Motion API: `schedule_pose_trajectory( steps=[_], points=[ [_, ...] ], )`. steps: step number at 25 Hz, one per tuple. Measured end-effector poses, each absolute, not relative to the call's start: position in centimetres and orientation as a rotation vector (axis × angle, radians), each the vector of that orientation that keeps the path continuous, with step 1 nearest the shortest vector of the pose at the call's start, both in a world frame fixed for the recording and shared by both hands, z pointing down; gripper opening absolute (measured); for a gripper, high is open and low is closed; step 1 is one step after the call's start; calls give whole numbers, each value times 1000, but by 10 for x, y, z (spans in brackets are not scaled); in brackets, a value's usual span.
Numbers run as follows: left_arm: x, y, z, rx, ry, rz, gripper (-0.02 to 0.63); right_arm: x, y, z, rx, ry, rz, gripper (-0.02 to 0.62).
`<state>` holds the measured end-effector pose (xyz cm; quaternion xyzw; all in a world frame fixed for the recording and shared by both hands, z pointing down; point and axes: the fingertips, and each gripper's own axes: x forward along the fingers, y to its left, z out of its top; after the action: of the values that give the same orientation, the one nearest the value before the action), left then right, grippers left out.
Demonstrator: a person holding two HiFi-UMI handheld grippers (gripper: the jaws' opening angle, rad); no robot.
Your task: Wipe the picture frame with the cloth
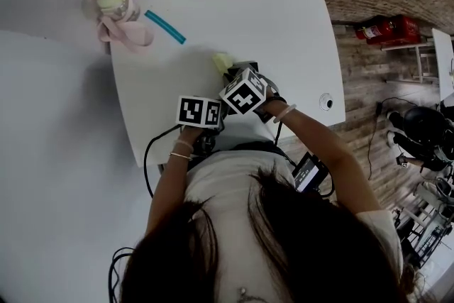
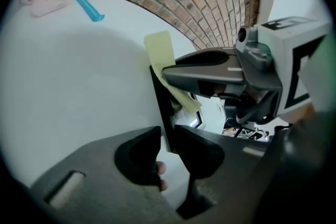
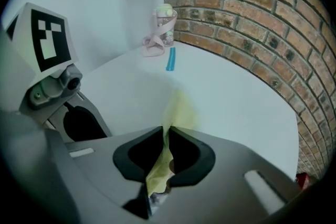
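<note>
The picture frame [image 2: 159, 99] is a thin dark frame held on edge over the white table [image 1: 269, 25]. My left gripper [image 2: 165, 136] is shut on its lower edge, one jaw on each side. A pale yellow cloth [image 3: 176, 113] hangs pinched between the jaws of my right gripper [image 3: 167, 140], which is shut on it. In the left gripper view the right gripper [image 2: 210, 72] lies against the frame's upper part with the cloth [image 2: 160, 50] folded over the frame's edge. In the head view both grippers sit close together near the table's front edge, with the cloth [image 1: 222, 62] just beyond them.
A bottle with a pink strap [image 1: 118, 5] and a blue strip [image 1: 164, 26] lie at the table's far left corner. A brick wall [image 3: 247, 13] runs behind the table. A round grommet [image 1: 325, 101] sits near the right edge. Red items [image 1: 389, 30] stand on the floor.
</note>
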<state>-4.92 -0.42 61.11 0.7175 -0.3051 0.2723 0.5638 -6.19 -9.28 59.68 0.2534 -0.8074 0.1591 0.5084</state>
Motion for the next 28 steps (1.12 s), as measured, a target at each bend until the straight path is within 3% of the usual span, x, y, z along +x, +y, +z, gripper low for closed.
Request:
schedule_pose_trajectory(
  steps=[28],
  points=[
    [-48, -4, 610, 1670, -710, 656, 86, -73, -127, 595, 646, -1945, 375, 43]
  ],
)
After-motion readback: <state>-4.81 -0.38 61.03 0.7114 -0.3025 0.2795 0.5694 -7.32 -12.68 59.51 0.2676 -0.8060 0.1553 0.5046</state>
